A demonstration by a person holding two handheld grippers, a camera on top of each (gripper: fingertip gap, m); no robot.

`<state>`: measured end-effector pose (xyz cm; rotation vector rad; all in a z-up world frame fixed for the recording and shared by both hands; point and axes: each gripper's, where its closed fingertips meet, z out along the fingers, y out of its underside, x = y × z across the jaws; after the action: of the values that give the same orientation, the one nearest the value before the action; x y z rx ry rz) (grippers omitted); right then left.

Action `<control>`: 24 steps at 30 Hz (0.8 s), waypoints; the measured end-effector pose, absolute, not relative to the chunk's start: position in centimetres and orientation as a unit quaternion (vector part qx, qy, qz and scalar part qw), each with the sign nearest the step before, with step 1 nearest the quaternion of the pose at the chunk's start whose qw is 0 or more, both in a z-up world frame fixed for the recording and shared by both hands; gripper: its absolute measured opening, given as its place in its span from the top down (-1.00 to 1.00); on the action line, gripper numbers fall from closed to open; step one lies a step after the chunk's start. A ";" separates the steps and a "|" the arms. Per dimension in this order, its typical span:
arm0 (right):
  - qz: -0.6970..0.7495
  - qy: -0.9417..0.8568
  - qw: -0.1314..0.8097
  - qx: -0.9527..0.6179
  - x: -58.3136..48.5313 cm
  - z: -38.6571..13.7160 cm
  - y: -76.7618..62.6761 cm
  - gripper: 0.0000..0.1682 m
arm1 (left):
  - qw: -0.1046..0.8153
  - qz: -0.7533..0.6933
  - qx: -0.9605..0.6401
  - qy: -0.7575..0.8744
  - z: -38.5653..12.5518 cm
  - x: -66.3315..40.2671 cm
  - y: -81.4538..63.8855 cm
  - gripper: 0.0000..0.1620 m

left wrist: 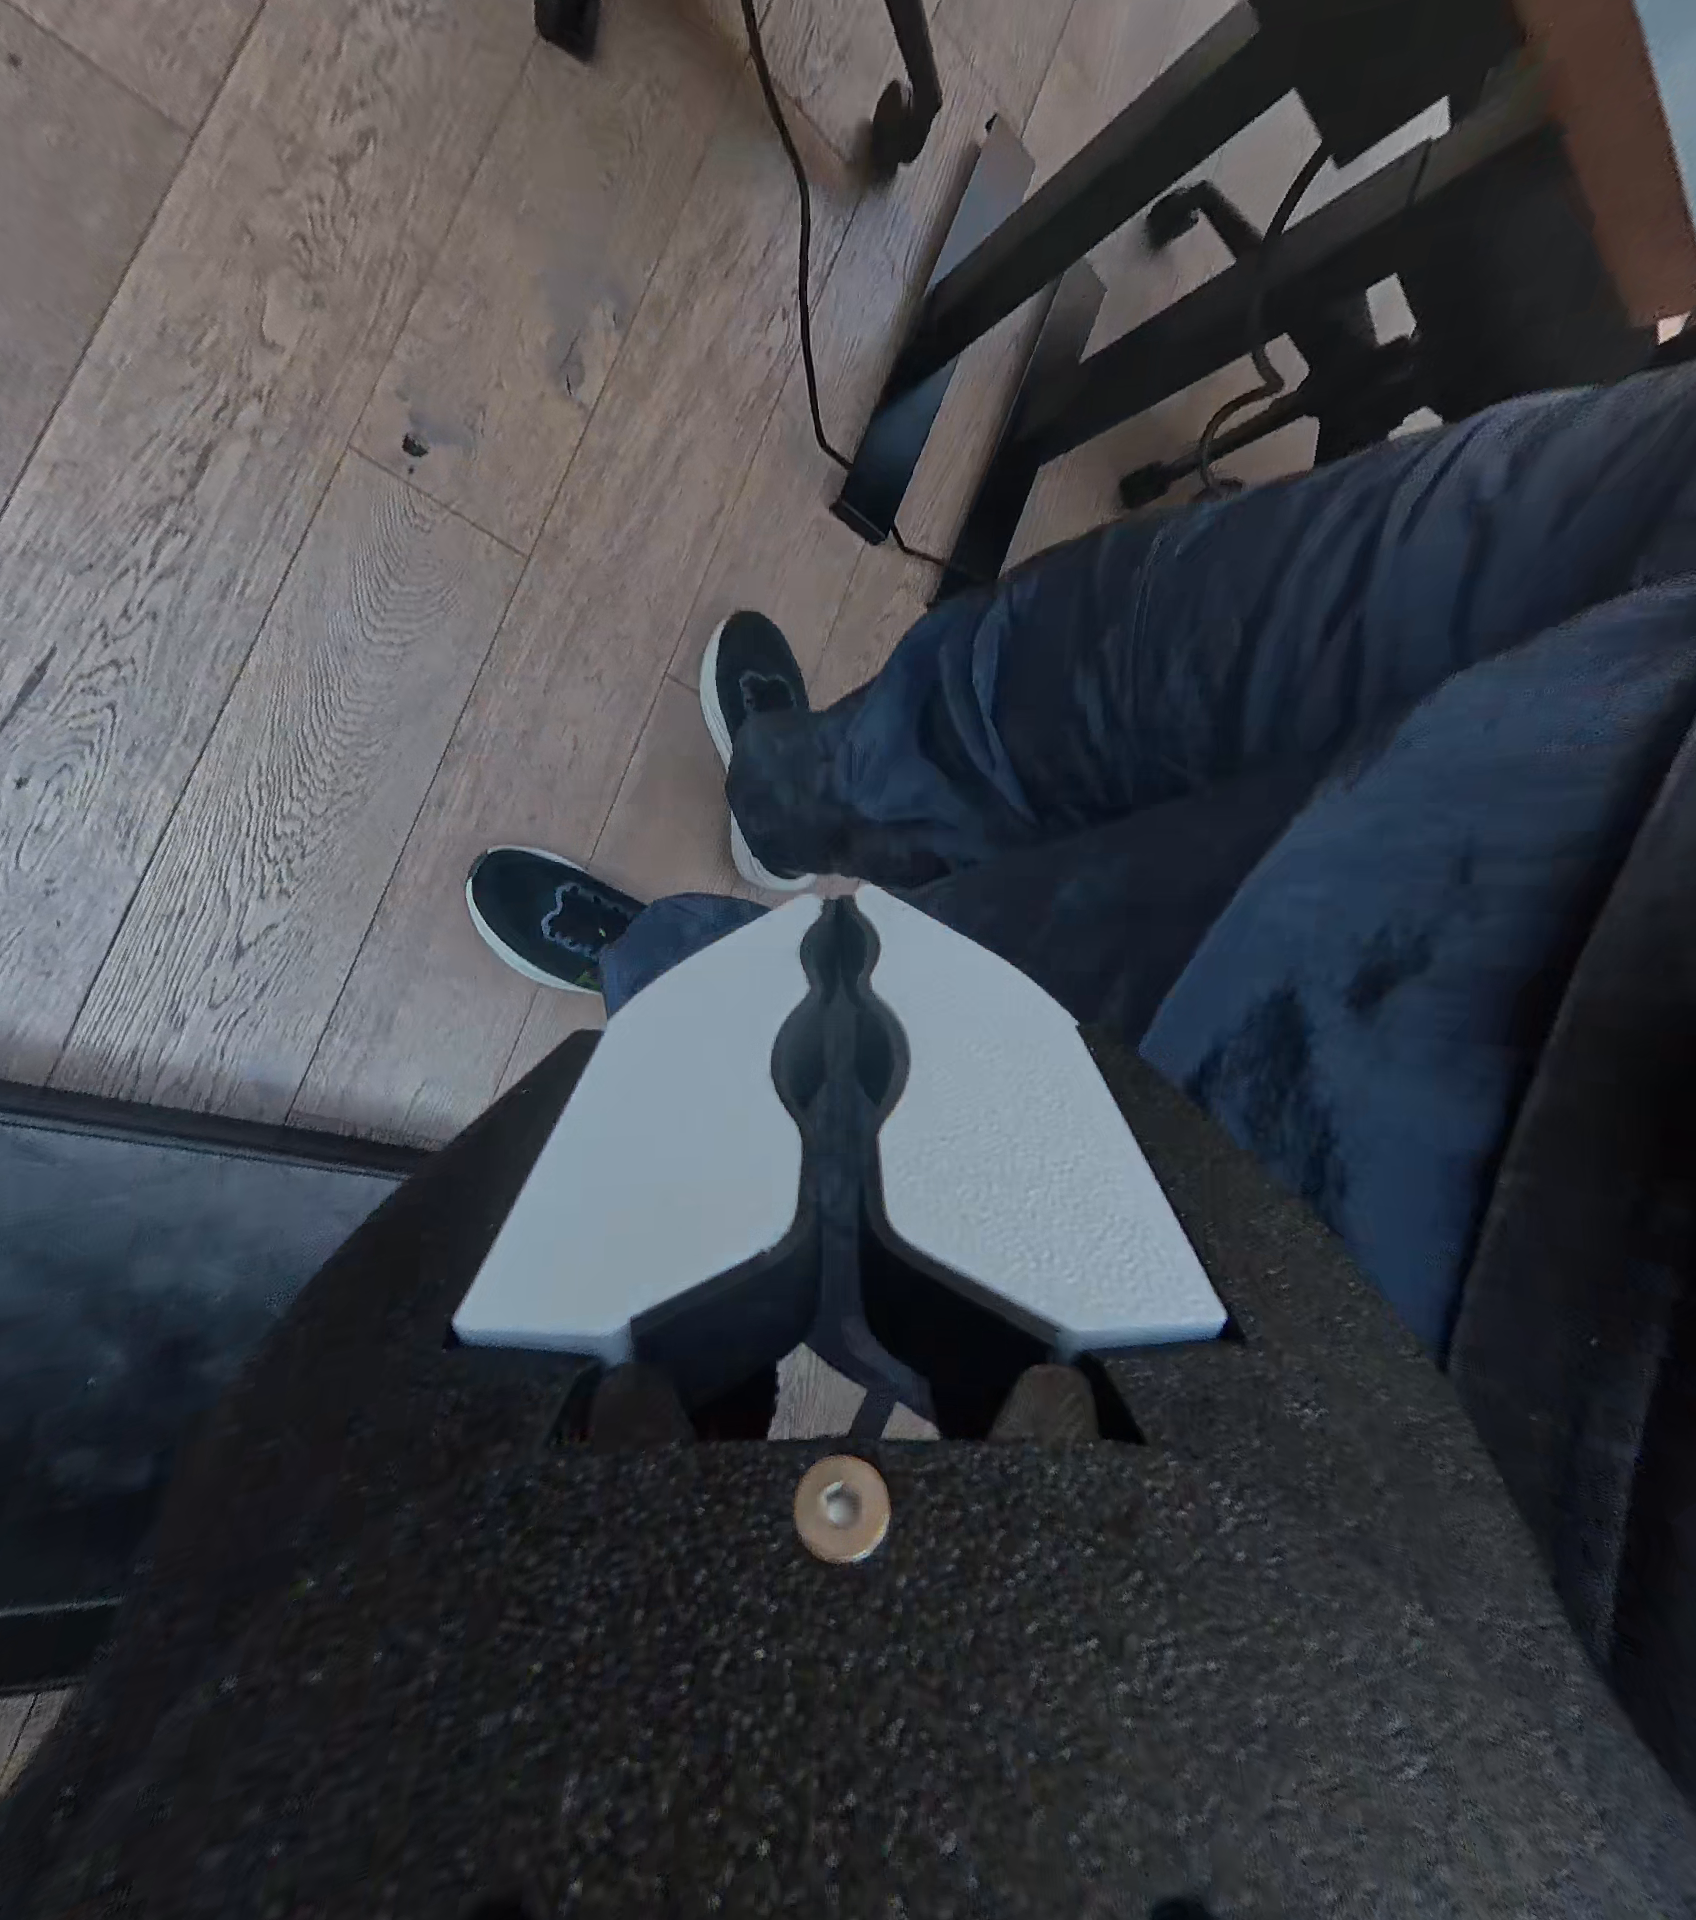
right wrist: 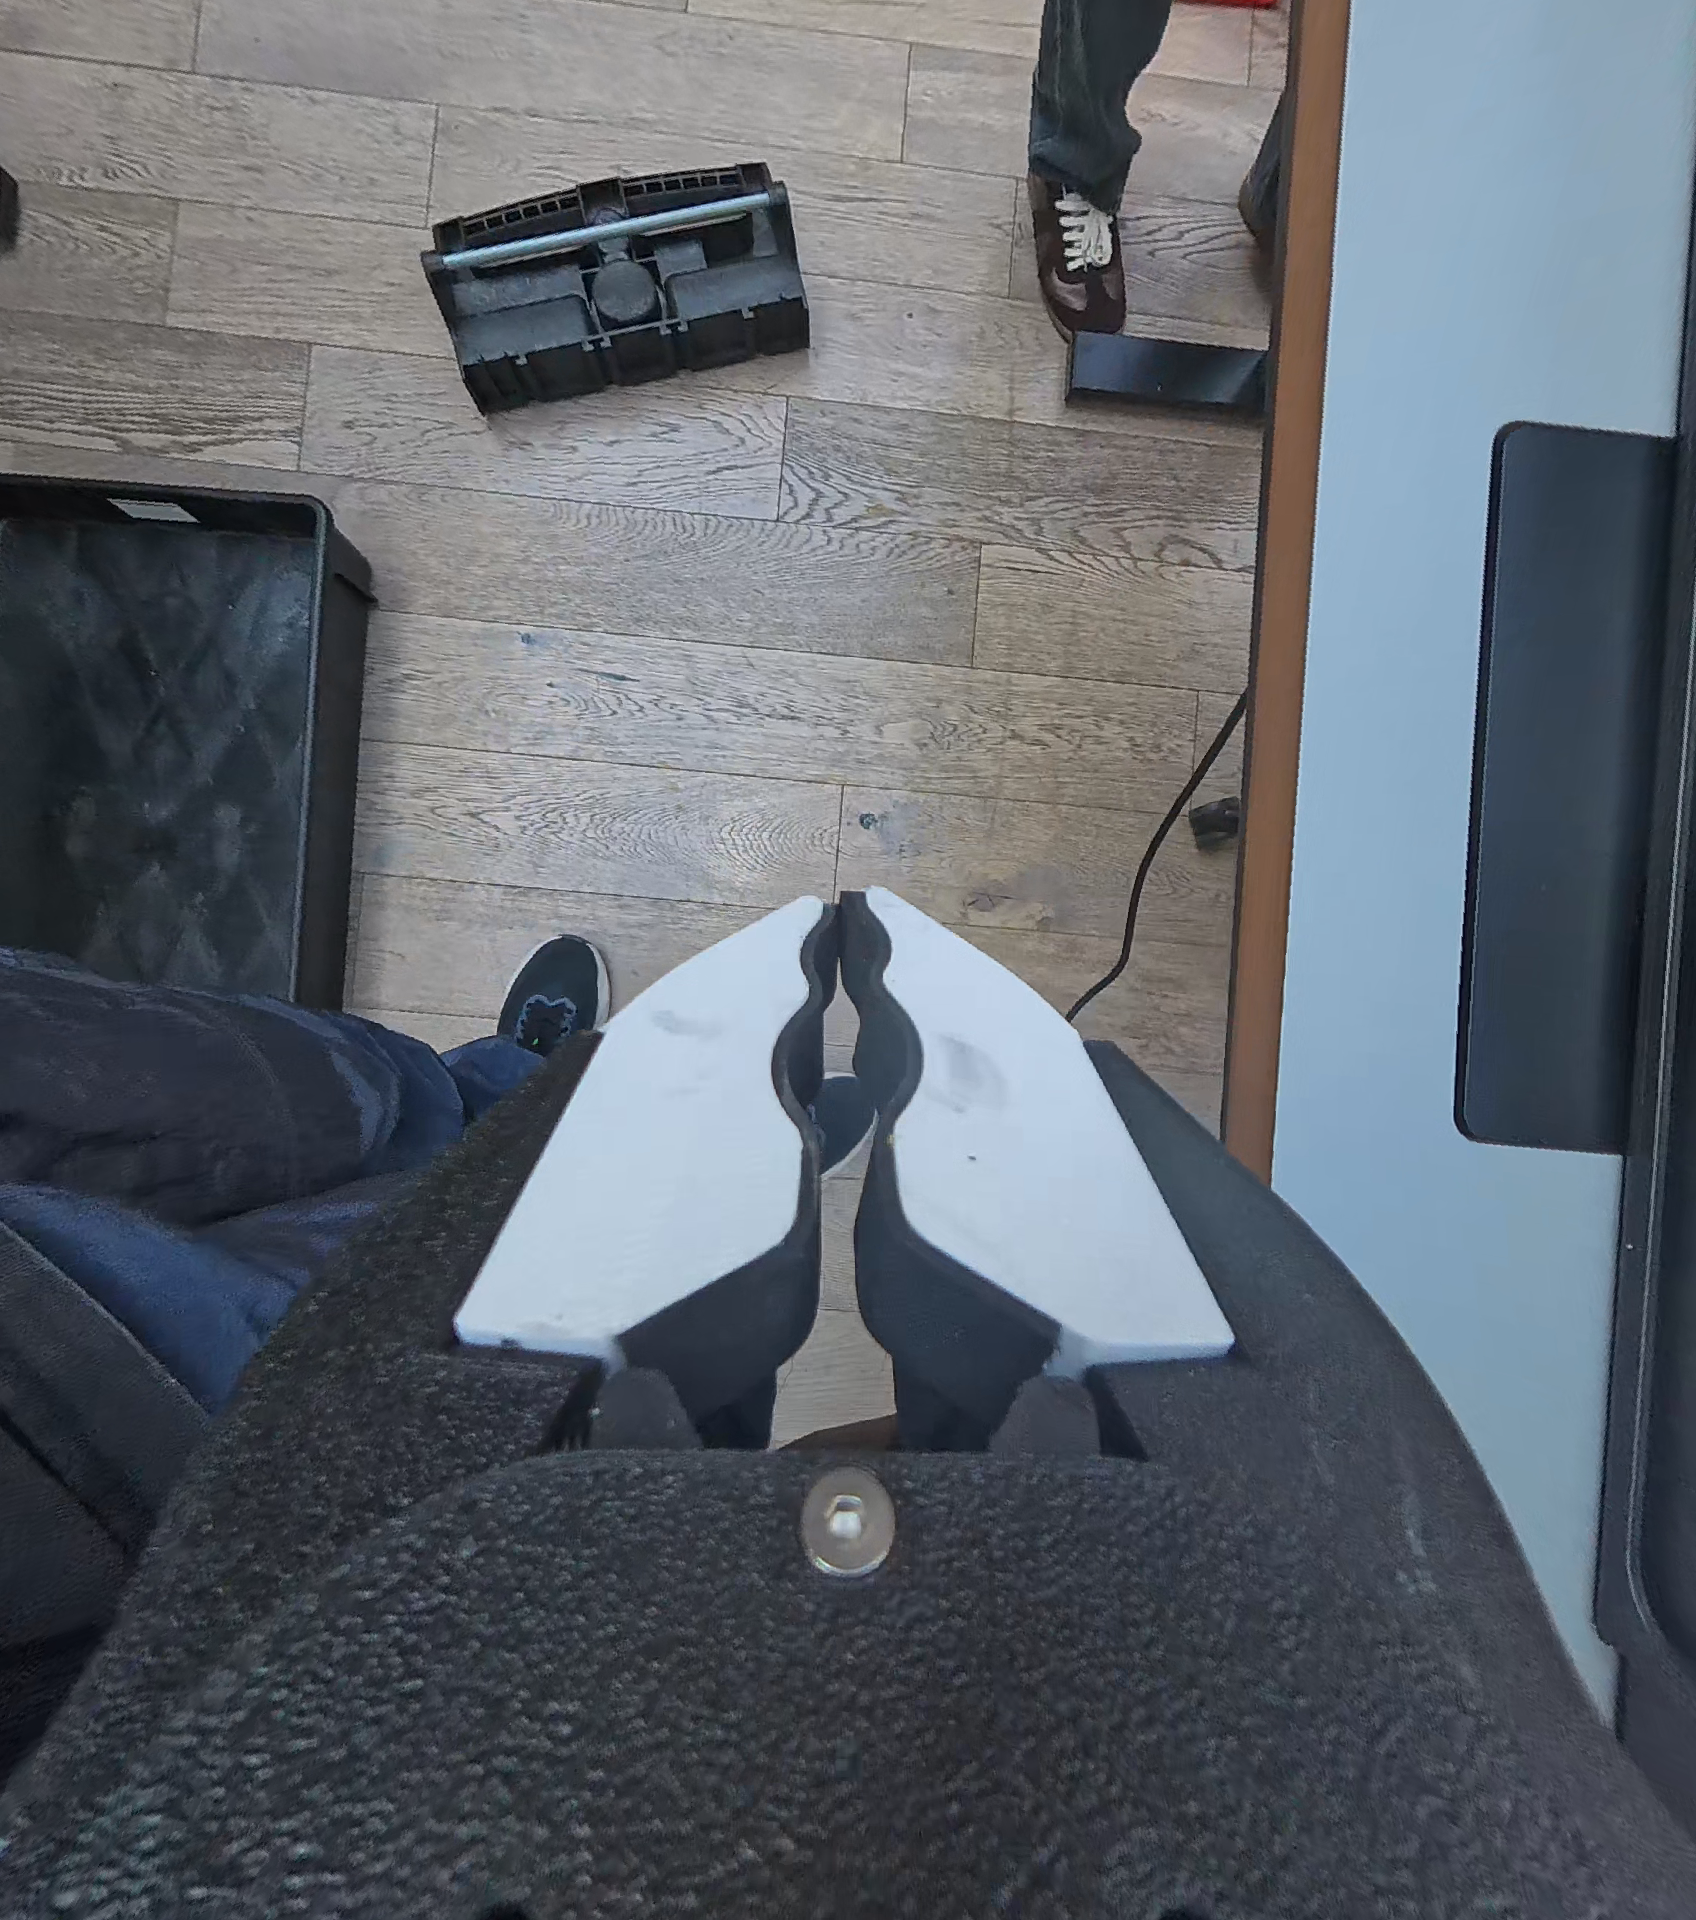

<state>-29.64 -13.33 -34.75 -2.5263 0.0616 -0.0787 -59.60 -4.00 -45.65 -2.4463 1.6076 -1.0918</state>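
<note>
My left gripper is shut and empty, its white fingers meeting at the tips. It points down at the wooden floor, above a person's legs in dark blue trousers and black shoes. My right gripper is also shut and empty, with its white fingers touching at the tips. It hangs over the floor beside the same person's leg and shoe, just left of a white table edge.
A black crate stands on the floor at left, seen also in the left wrist view. A black ribbed plastic part with a metal rod lies farther off. Another person's shoe, cables and black table legs are around.
</note>
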 end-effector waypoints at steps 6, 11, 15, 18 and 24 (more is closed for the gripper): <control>-0.015 0.008 0.313 -0.950 -29.0 -34.2 -11.9 1.00 | -0.046 -0.316 -0.775 0.546 -47.0 -60.3 -5.2 1.00; 0.006 -0.024 0.318 -0.948 -27.5 -34.2 -10.9 1.00 | -0.030 -0.311 -0.778 0.545 -46.0 -54.7 -4.2 1.00; 0.021 -0.021 0.337 -0.941 -25.3 -33.8 -9.7 1.00 | -0.008 -0.317 -0.753 0.576 -44.3 -48.7 -3.5 1.00; 0.031 -0.018 0.350 -0.936 -23.7 -33.5 -9.2 1.00 | 0.000 -0.300 -0.732 0.612 -43.8 -45.4 -3.0 1.00; 0.044 -0.028 0.359 -0.932 -21.2 -33.6 -9.2 1.00 | 0.012 -0.284 -0.728 0.624 -43.2 -41.4 -1.7 1.00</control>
<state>-21.23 -9.24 -33.64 -2.4044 -0.0719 0.1141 -41.43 -1.67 -43.23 -2.2703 1.9443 -0.8842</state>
